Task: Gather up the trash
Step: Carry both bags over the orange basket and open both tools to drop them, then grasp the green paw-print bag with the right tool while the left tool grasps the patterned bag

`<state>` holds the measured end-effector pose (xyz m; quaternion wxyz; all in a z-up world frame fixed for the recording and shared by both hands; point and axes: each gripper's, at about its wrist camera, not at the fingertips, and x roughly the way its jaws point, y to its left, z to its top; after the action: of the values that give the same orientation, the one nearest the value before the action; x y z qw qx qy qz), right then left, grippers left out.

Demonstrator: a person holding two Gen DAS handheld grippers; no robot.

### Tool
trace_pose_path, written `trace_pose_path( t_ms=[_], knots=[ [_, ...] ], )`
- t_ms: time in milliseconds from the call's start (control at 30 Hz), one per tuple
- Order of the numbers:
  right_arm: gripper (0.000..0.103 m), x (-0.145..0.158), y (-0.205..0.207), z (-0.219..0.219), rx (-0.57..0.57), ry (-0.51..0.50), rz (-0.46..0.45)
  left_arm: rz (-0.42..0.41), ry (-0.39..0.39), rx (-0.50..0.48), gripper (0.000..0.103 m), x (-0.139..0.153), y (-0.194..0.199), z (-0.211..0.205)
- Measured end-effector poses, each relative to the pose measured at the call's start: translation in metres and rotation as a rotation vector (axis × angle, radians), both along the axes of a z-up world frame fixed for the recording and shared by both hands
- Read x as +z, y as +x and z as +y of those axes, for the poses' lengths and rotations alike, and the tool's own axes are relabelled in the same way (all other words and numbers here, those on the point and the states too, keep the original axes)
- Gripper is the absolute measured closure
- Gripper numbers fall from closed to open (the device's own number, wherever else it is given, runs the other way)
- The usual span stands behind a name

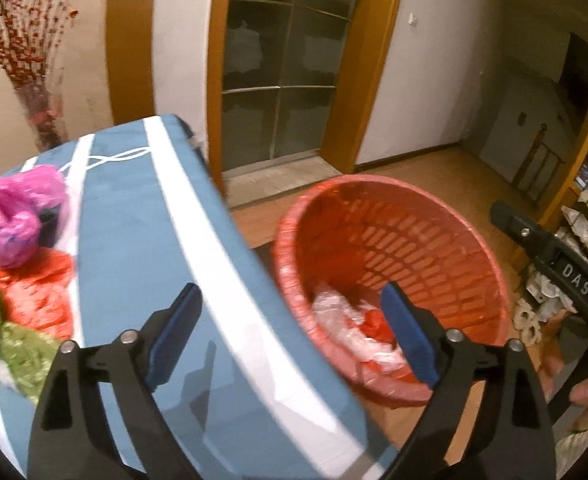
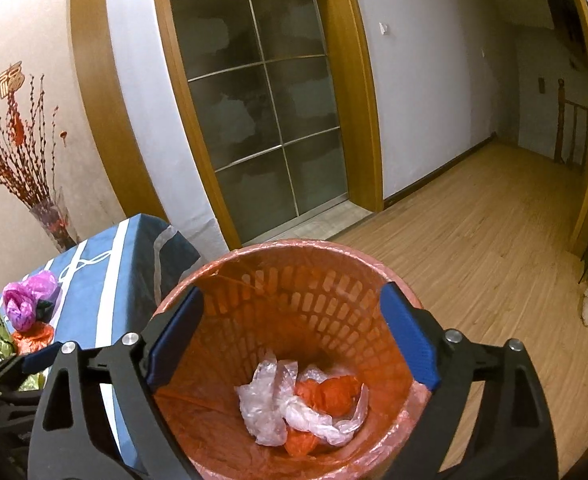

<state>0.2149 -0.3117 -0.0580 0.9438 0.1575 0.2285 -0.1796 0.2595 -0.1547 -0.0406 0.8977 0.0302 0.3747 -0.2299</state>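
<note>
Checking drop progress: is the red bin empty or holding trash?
Holding trash: the red bin has crumpled clear and red plastic bags at its bottom, far from full.

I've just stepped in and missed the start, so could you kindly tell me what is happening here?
A person with a two-finger gripper in each hand is clearing crumpled plastic bags into a red slatted plastic wastebasket on the wooden floor. The right gripper is above the basket, open and empty, with clear and red bags lying at the bottom. The left gripper is open and empty over the edge of the blue-and-white striped table, where a pink bag, a red bag and a green bag remain.
</note>
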Motion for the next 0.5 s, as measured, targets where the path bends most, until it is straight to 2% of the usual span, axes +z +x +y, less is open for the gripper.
trace_pose_path(
  t_ms=[167,300,500],
  knots=[
    [0.013,0.003,0.001,0.016,0.019,-0.041,0.015,-0.047,0.034,0.063,0.010,0.005,-0.008,0.027],
    [0.013,0.007,0.004,0.037,0.054,-0.090,0.031,-0.062,0.032,0.127,0.010,0.009,-0.012,0.057],
    [0.013,0.014,0.011,0.081,0.175,-0.121,0.019,-0.078,0.012,0.219,0.010,0.018,-0.025,0.113]
  ],
)
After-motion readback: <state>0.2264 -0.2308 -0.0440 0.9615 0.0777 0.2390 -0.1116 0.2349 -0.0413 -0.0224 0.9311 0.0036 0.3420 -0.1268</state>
